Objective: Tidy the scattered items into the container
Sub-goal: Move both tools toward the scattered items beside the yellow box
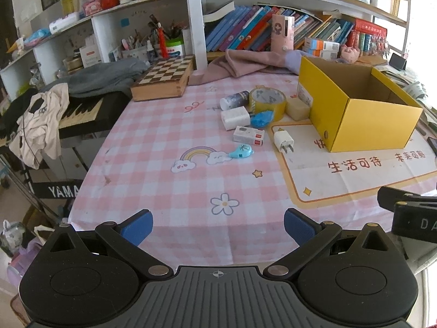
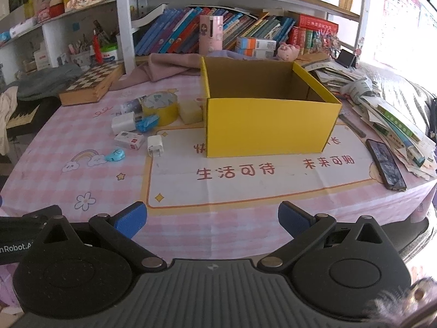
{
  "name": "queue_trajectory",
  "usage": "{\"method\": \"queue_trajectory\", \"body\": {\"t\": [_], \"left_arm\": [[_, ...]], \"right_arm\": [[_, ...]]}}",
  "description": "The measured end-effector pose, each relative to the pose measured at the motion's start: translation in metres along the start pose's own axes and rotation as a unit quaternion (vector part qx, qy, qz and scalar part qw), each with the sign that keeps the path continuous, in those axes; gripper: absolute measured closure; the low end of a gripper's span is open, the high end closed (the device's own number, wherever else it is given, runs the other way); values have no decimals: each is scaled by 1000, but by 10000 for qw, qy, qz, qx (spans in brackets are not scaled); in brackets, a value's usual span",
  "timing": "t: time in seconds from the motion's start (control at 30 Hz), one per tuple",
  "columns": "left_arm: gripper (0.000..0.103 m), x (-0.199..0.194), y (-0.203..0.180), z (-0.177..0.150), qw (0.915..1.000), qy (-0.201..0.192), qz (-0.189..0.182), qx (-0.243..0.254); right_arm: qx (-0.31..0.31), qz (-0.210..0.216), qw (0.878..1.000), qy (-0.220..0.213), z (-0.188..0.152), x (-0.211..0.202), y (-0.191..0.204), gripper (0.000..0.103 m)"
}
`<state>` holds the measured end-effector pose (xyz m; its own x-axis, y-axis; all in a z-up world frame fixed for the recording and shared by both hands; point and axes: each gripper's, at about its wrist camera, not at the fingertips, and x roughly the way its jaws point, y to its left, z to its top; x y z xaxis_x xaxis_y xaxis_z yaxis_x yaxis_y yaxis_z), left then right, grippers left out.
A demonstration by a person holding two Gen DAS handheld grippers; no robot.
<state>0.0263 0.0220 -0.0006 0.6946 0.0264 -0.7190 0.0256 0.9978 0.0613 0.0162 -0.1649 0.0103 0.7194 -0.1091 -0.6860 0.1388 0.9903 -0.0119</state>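
Nearest the left wrist camera, the left gripper [image 1: 218, 225] hangs over the table's front edge with its blue pads spread wide, holding nothing. Beyond it, on the pink checked cloth [image 1: 153, 147], the scattered items sit in a loose cluster: a blue whale-shaped piece [image 1: 241, 151] closest, a white charger plug [image 1: 284, 141] on the mat's corner, a small printed box [image 1: 248, 135], a white adapter [image 1: 235, 117] touching a blue crumpled thing [image 1: 261, 118], a yellow tape roll [image 1: 268, 102], a small bottle [image 1: 235, 100] lying on its side, and a pale block [image 1: 297, 108] just beside the yellow box [image 1: 366, 125]. As far as this view shows, the box holds nothing.

From the right wrist camera, the right gripper [image 2: 212, 220] is likewise released and empty, facing the box's front wall [image 2: 270, 128] across the printed mat [image 2: 245, 186]. A phone [image 2: 385, 164] lies near the table's right edge, beside a slumping pile of papers [image 2: 393, 120].

Risks, as I judge them: the adapter, crumpled piece and tape crowd together, so a grab there may nudge neighbours; the bottle could roll; the light cardboard box may slide if bumped.
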Motion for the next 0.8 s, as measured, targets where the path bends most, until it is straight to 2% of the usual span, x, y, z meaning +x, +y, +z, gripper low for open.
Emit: {"method": "queue_trajectory", "body": {"t": [0.4,0.8], "left_arm": [[0,8,28,1,9995,54,68,-302],[0,13,44,-3,9990,110,168,-398]], "right_arm": [[-218,225,9995,-16,5,3,22,0],[-494,367,9981,-4,12,9,46,2]]}}
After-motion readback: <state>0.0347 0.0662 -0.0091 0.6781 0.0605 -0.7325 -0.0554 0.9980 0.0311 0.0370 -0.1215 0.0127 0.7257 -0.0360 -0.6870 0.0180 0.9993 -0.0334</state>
